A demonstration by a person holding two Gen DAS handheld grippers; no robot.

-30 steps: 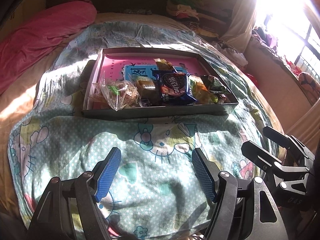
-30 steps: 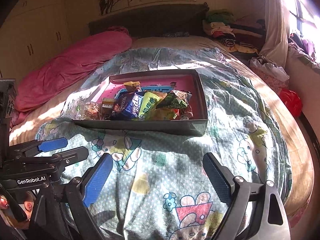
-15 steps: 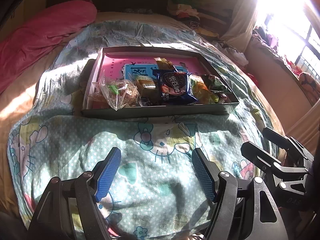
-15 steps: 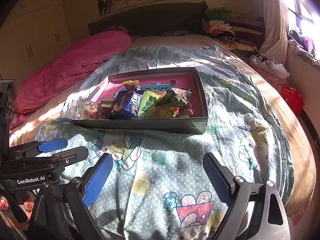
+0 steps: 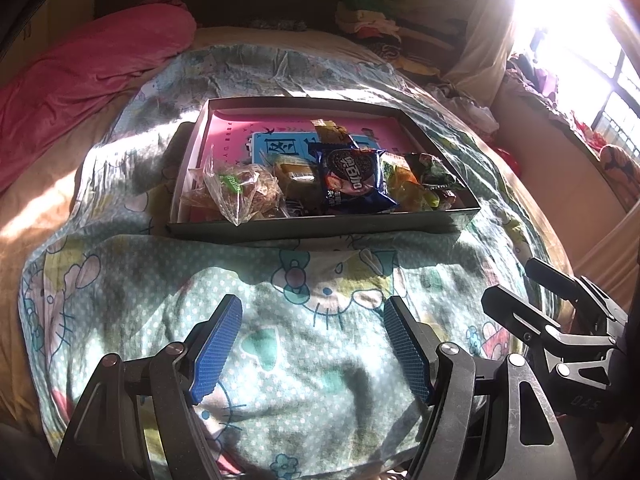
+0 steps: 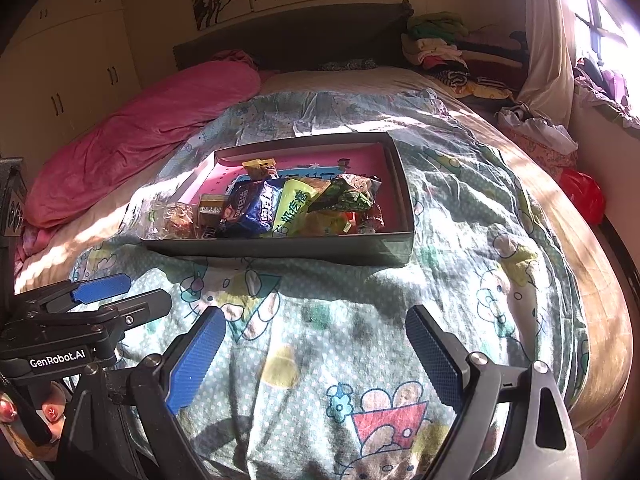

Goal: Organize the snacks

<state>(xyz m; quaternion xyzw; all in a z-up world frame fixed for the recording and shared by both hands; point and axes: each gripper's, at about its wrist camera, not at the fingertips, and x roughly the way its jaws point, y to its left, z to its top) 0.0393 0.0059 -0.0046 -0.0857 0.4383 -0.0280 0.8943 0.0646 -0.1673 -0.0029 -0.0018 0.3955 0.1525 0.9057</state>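
Note:
A dark shallow box [image 5: 320, 229] with a pink floor sits on the bed and holds several snack packs: a clear bag of pastries [image 5: 236, 192], a blue Oreo pack [image 5: 352, 176], a yellow-green pack [image 6: 294, 206] and a dark green pack [image 6: 348, 196]. The box also shows in the right wrist view [image 6: 280, 249]. My left gripper [image 5: 312, 344] is open and empty above the quilt, well short of the box. My right gripper [image 6: 316, 356] is open and empty, also short of the box, to the right of the left one.
A cartoon-print quilt [image 5: 320, 360] covers the bed. A pink blanket roll [image 6: 140, 136] lies at the left. Folded clothes [image 6: 440, 48] are piled by the headboard. A red bag [image 6: 582, 196] sits beside the bed at the right.
Both views have shifted very slightly. The grippers stay open and the snacks have not moved.

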